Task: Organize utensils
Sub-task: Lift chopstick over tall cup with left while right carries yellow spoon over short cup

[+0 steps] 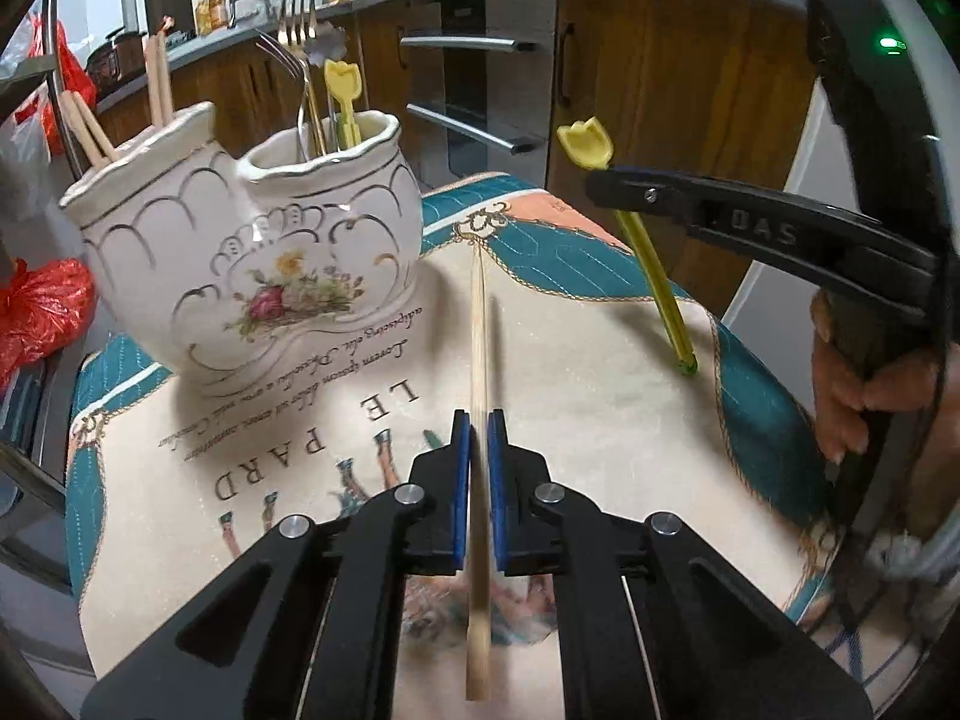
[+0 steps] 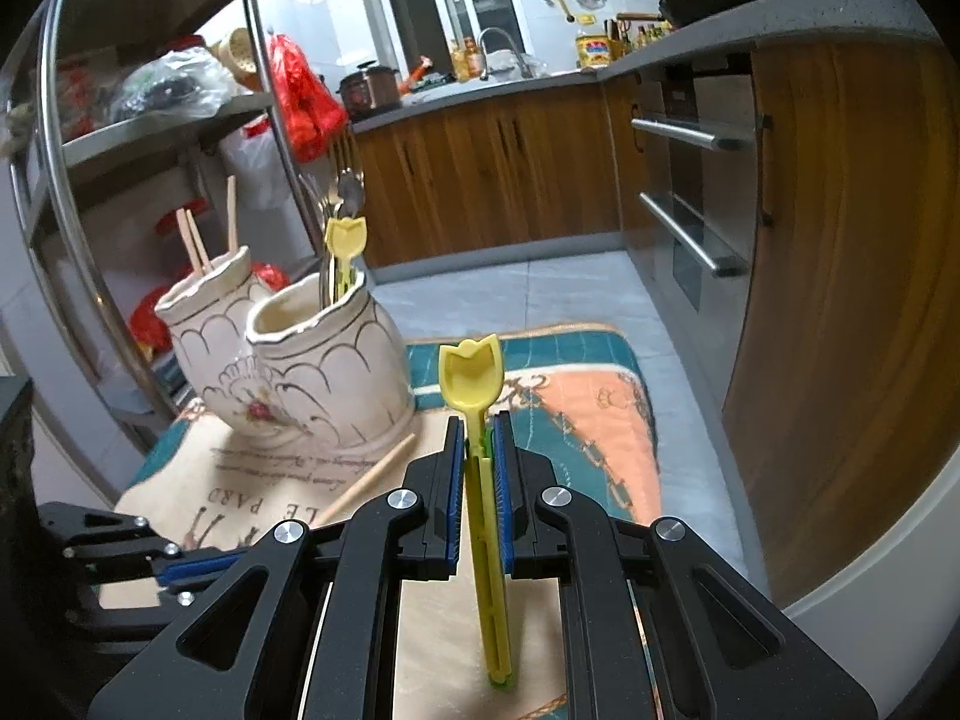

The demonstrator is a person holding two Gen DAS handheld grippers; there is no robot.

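Writing: "LE PARD" and script lines are printed on the cloth [image 1: 336,396]; "DAS" is seen mirrored on the right gripper's finger.
Holder: a white two-pocket ceramic holder [image 1: 252,246] stands at centre left; chopsticks [image 1: 157,78] in its left pocket, forks [image 1: 297,48] and a yellow spoon [image 1: 342,96] in the right.
Left gripper [image 1: 479,444]: closed on a wooden chopstick [image 1: 477,360], lower centre.
Right gripper [image 2: 480,450]: closed on a yellow tulip spoon [image 2: 471,378], centre.
Surroundings: wooden cabinets [image 2: 480,174], upper frame.
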